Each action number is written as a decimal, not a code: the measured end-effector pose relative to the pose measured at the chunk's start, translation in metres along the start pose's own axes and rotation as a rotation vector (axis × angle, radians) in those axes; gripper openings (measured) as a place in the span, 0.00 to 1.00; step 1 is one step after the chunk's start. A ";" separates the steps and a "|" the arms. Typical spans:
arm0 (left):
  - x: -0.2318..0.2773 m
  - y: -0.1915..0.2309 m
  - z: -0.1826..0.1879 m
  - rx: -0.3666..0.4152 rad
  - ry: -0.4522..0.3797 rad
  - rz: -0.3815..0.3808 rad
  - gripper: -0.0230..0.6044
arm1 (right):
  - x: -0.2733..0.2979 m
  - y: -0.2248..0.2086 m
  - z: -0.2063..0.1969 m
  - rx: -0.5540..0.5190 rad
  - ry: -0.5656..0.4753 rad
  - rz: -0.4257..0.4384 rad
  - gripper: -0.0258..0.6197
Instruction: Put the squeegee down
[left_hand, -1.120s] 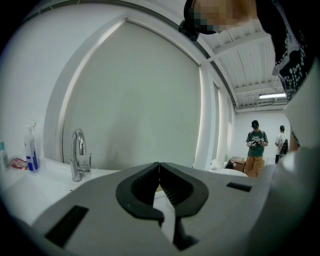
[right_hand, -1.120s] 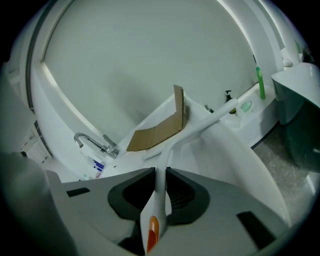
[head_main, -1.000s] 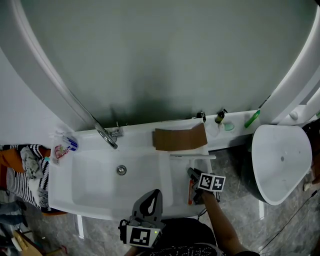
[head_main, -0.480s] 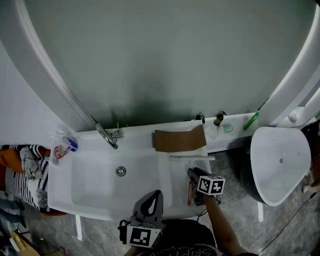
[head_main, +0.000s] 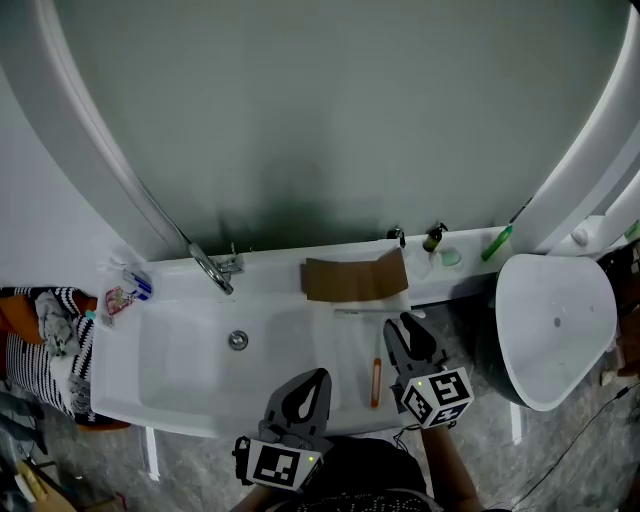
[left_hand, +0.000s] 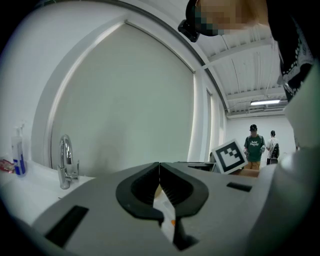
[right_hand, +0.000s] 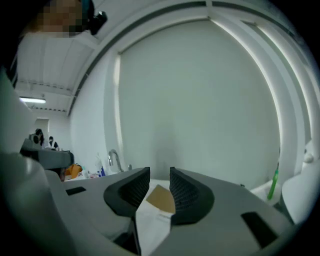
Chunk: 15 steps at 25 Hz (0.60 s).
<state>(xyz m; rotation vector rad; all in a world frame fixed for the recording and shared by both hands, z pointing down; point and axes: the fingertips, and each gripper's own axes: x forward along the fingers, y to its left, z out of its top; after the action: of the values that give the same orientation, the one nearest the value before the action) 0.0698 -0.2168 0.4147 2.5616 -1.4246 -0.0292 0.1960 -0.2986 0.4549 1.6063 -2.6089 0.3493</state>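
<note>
Presently: squeegee (head_main: 376, 385) lying free on sink top (head_main: 345, 355); right gripper (head_main: 402, 330) jaws apart, empty; left gripper (head_main: 316, 378) clenched, empty.

In the left gripper view, the grey body of the left claw (left_hand: 159, 167) covers most of the white sink surface (left_hand: 30, 185). An orange speck (left_hand: 173, 222) in the slot below its jaws is too small to identify. In the right gripper view, one jaw of the right claw (right_hand: 160, 171) hides an edge of the brown cardboard sheet (right_hand: 161, 199). In the head view, the left edge cuts off the striped black-and-white cloth (head_main: 30, 365).
</note>
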 end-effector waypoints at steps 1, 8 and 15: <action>0.000 -0.004 0.005 -0.005 -0.009 -0.015 0.05 | -0.010 0.013 0.020 -0.053 -0.047 0.019 0.24; -0.002 -0.016 0.010 0.004 -0.016 -0.053 0.05 | -0.076 0.068 0.067 -0.230 -0.229 -0.029 0.10; -0.010 -0.030 -0.006 -0.041 0.012 -0.097 0.05 | -0.091 0.084 -0.003 -0.049 -0.039 -0.017 0.07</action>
<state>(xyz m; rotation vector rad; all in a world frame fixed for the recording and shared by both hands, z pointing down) 0.0907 -0.1923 0.4143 2.5903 -1.2812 -0.0571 0.1627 -0.1820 0.4292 1.6355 -2.6089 0.2538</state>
